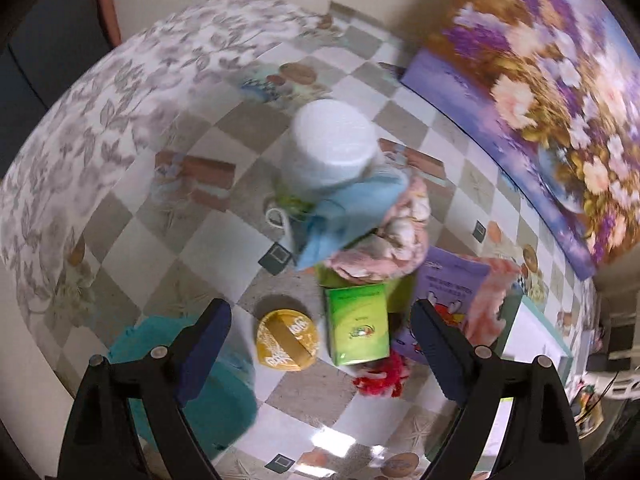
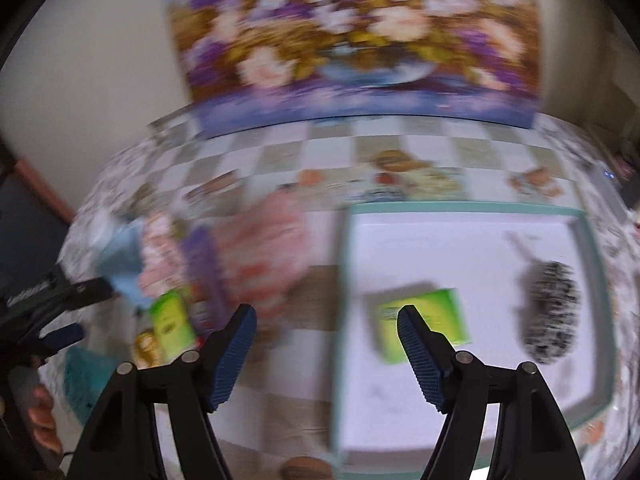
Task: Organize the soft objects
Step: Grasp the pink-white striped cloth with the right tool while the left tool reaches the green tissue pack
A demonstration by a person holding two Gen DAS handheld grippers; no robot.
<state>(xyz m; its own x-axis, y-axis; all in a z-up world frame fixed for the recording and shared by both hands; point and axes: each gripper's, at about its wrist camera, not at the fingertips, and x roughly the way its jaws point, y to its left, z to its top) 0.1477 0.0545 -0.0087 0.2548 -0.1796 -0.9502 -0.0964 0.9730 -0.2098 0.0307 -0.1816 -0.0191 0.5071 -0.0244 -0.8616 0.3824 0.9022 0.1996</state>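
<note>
My left gripper [image 1: 322,344] hangs open over the checked table, nothing between its blue pads. Under it are a yellow round lid [image 1: 288,338] and a green box [image 1: 358,324]. Beyond them a light blue cloth [image 1: 344,216] and a pink floral cloth [image 1: 404,232] lie heaped by a white foam cylinder [image 1: 332,140]. A red fuzzy item [image 1: 380,376], a pink fluffy cloth [image 1: 492,300] and a teal cloth [image 1: 200,380] lie nearby. My right gripper [image 2: 330,354] is open and empty at the left rim of a white tray [image 2: 344,280]. The tray holds a green packet [image 2: 424,320] and a speckled fuzzy item [image 2: 552,316].
A flower painting [image 2: 352,40] leans on the wall behind the table. A white mug [image 1: 280,220] stands left of the cloth heap, and a purple packet [image 1: 448,280] lies right of it. A hand [image 2: 40,412] holds the other gripper at the far left of the blurred right wrist view.
</note>
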